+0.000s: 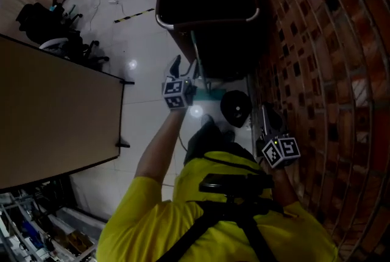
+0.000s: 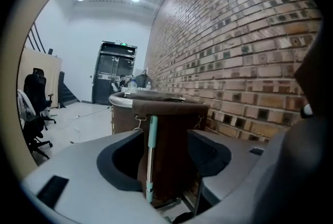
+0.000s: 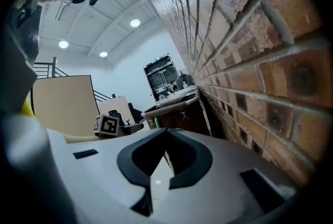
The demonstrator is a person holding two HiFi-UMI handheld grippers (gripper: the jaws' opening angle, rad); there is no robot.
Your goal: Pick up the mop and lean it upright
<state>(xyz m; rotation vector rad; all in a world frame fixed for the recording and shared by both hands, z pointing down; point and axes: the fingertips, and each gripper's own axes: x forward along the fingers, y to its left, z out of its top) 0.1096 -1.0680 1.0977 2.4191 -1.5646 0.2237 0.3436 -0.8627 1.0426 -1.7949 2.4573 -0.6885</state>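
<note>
The mop stands upright, its teal handle (image 1: 195,52) leaning on the front of a brown bin on wheels (image 1: 159,14), and its teal head (image 1: 211,96) is on the floor. In the left gripper view the handle (image 2: 152,150) shows in the wide gap between the jaws, set against the bin (image 2: 174,109); neither pad touches it. My left gripper (image 1: 184,64) is open just short of the handle. My right gripper (image 1: 268,116) hangs low by the brick wall; its tips (image 3: 166,132) meet with nothing held.
A brick wall (image 1: 329,41) runs along the right. A large desk (image 1: 55,108) fills the left, with black office chairs (image 1: 49,23) beyond it. A black round object (image 1: 236,107) lies on the floor beside the mop head. Bottles stand behind the bin.
</note>
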